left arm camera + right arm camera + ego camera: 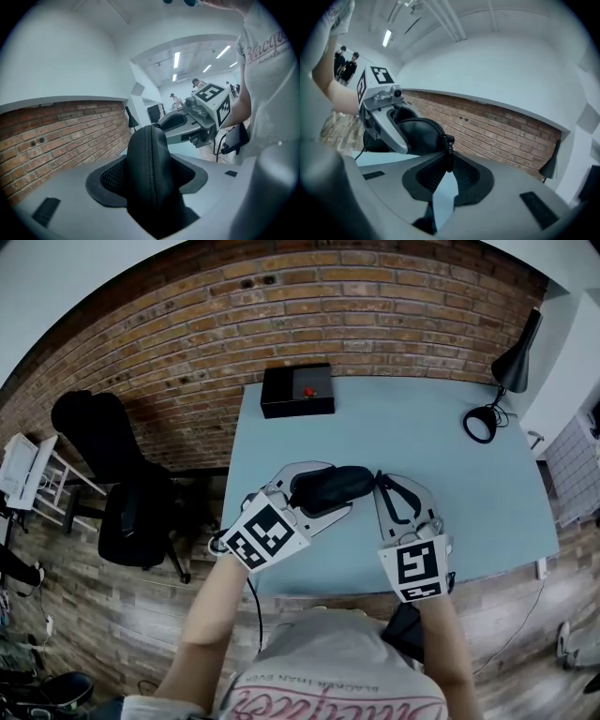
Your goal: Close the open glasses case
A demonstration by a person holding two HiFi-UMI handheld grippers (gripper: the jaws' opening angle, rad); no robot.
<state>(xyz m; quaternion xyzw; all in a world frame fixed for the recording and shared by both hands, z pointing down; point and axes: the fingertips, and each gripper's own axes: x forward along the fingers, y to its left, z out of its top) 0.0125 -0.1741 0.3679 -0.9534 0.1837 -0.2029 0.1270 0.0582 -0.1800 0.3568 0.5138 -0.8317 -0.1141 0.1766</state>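
A black zippered glasses case (330, 487) is held over the pale blue table (422, 427). My left gripper (339, 489) comes in from the left and is shut on the case's body; in the left gripper view the case (150, 178) fills the gap between the pads, zipper seam facing up. My right gripper (380, 481) meets the case's right end. In the right gripper view its tips (449, 161) pinch the small zipper pull (449, 146), with the case (419, 136) and the left gripper (384, 117) beyond.
A black box (297, 390) with a red button sits at the table's far left edge. A black desk lamp (506, 376) stands at the far right. A black office chair (122, 484) is off the table's left side, before a brick wall.
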